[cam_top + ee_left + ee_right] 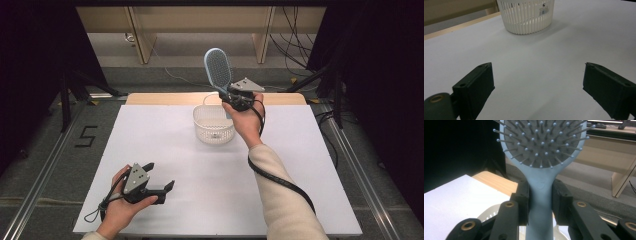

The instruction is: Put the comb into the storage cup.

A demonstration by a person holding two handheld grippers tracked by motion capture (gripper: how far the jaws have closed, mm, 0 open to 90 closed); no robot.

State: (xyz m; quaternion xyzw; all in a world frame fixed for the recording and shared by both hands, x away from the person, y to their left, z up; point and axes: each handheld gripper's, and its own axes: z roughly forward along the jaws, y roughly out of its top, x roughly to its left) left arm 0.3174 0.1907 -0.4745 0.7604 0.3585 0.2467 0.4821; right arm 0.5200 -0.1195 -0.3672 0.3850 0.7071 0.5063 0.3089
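A light blue hairbrush (219,67) with a grey bristle pad stands upright in the air, bristles toward the camera. My right gripper (231,95) is shut on its handle, just above and behind the white slatted basket (214,125). In the right gripper view both jaws press the hairbrush (541,190) at the neck, with the basket rim (489,212) below. My left gripper (161,177) rests low at the near left of the table, open and holding nothing. Seen from the left gripper view, the basket (527,15) stands far ahead, beyond the wide gap of the left gripper (537,87).
A white sheet (165,145) covers the table, with a strip of bare wood (160,98) at the far edge. Dark stands and cables lie on the floor at both sides. Wooden furniture legs (142,40) stand behind the table.
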